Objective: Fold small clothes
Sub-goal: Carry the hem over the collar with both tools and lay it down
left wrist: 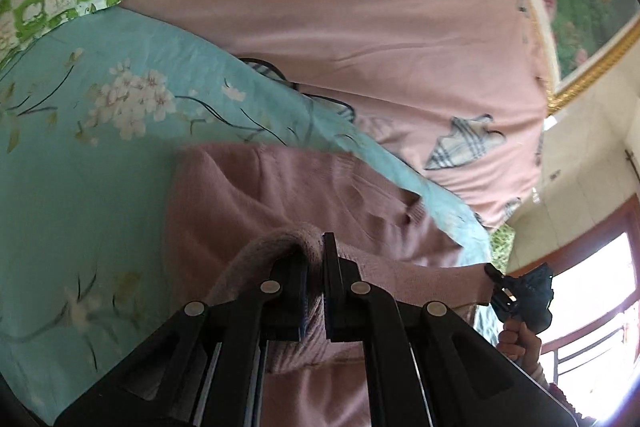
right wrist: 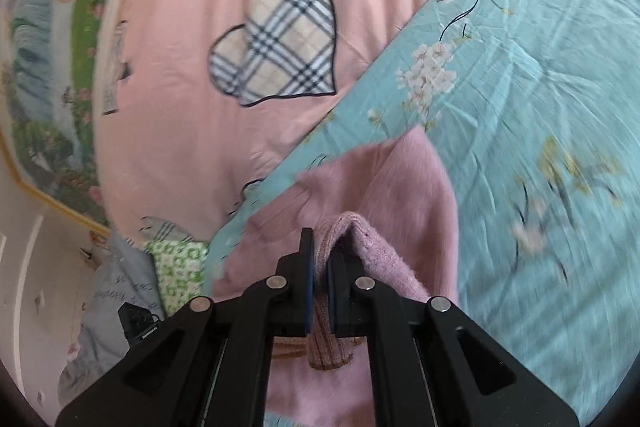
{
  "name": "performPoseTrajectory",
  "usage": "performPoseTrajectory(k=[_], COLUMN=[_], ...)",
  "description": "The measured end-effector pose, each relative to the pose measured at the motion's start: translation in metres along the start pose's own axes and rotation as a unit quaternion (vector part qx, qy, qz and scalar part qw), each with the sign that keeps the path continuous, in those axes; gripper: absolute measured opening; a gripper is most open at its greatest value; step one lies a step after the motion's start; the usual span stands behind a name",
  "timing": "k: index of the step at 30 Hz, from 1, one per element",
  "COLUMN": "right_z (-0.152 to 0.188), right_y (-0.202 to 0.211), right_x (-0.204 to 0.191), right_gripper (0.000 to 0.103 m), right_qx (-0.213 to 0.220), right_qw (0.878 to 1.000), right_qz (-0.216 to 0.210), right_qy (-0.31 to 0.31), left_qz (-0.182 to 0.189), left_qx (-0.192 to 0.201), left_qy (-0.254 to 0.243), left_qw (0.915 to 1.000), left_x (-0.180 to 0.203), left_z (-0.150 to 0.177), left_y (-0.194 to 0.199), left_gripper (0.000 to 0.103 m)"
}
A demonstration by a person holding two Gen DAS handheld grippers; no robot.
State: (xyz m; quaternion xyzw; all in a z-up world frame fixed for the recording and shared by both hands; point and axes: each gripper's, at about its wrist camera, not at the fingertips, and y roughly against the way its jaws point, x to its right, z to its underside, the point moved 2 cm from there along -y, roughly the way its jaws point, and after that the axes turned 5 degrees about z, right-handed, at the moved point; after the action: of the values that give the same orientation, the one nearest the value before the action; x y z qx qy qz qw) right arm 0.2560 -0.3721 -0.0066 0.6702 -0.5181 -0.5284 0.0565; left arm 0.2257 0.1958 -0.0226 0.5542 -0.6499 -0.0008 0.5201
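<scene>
A pink knit sweater (left wrist: 304, 195) hangs lifted over a bed's teal floral sheet (left wrist: 80, 167) as you carry one edge of it in both grippers; the far part of the garment trails on the sheet beside a pink quilt (left wrist: 360, 27) with plaid hearts. The likely failure from here is uneven travel: if one hand runs ahead, the fold line skews, and the soft knit could drag and bunch on the sheet or creep out of a pinch. Your left gripper (left wrist: 316, 267) is clamped almost fully closed on a thick roll of the sweater's ribbed edge, and your right gripper (right wrist: 319, 267) is pinched just as tight on another bunch of the same edge, with knit bulging out above its pads
</scene>
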Motion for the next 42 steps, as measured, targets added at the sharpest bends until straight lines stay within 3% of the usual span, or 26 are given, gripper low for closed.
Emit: performPoseTrajectory(k=[8, 11, 13, 16, 18, 22, 24, 27, 29, 33, 36, 39, 42], right_z=[-0.024, -0.023, -0.024, -0.026, -0.024, -0.001, 0.028, 0.080, 0.104, 0.104, 0.078, 0.028, -0.013], right_y=[-0.059, -0.070, -0.070, -0.055, -0.032, -0.002, -0.008, -0.041, -0.067, -0.115, -0.133, -0.134, -0.124], right_x=[0.029, 0.040, 0.043, 0.036, 0.026, -0.004, -0.025, -0.052, -0.061, -0.065, -0.065, -0.054, -0.035], right_gripper=[0.007, 0.008, 0.010, 0.022, 0.044, 0.046, 0.046, 0.044, 0.044, 0.044, 0.042, 0.042, 0.042], right_qx=[-0.025, -0.033, -0.039, -0.042, -0.014, -0.001, -0.045, -0.136, -0.183, -0.232, -0.207, -0.114, -0.052], right_qw=[0.998, 0.998, 0.997, 0.997, 0.998, 0.995, 0.989, 0.962, 0.946, 0.932, 0.934, 0.950, 0.975], right_qz=[0.057, 0.057, 0.054, 0.061, 0.066, 0.052, 0.038, 0.039, 0.031, 0.026, 0.055, 0.129, 0.126], right_qy=[0.002, -0.013, -0.023, -0.013, 0.008, 0.080, 0.139, 0.233, 0.266, 0.277, 0.285, 0.260, 0.176], left_qz=[-0.066, -0.064, -0.065, -0.083, -0.074, -0.015, -0.007, -0.020, -0.025, -0.057, -0.090, -0.122, -0.136], left_qx=[-0.027, -0.030, -0.028, -0.023, -0.036, -0.107, -0.153, -0.191, -0.202, -0.217, -0.170, -0.108, -0.078], left_qy=[0.016, 0.032, 0.026, -0.019, -0.054, -0.115, -0.139, -0.149, -0.149, -0.168, -0.174, -0.144, -0.103], left_qw=[0.9973, 0.9970, 0.9972, 0.9961, 0.9951, 0.9874, 0.9785, 0.9700, 0.9676, 0.9599, 0.9657, 0.9760, 0.9822], left_x=[-0.037, -0.042, -0.035, -0.012, 0.009, 0.052, 0.065, 0.068, 0.065, 0.061, 0.056, 0.038, 0.019], left_z=[-0.015, -0.013, -0.013, -0.005, 0.010, 0.061, 0.089, 0.111, 0.109, 0.079, 0.037, -0.006, -0.029], left_y=[-0.056, -0.057, -0.049, -0.026, -0.012, -0.015, -0.035, -0.072, -0.092, -0.124, -0.127, -0.125, -0.127], left_gripper=[0.004, 0.008, 0.017, 0.034, 0.034, 0.034, 0.034, 0.032, 0.032, 0.032, 0.032, 0.032, 0.032])
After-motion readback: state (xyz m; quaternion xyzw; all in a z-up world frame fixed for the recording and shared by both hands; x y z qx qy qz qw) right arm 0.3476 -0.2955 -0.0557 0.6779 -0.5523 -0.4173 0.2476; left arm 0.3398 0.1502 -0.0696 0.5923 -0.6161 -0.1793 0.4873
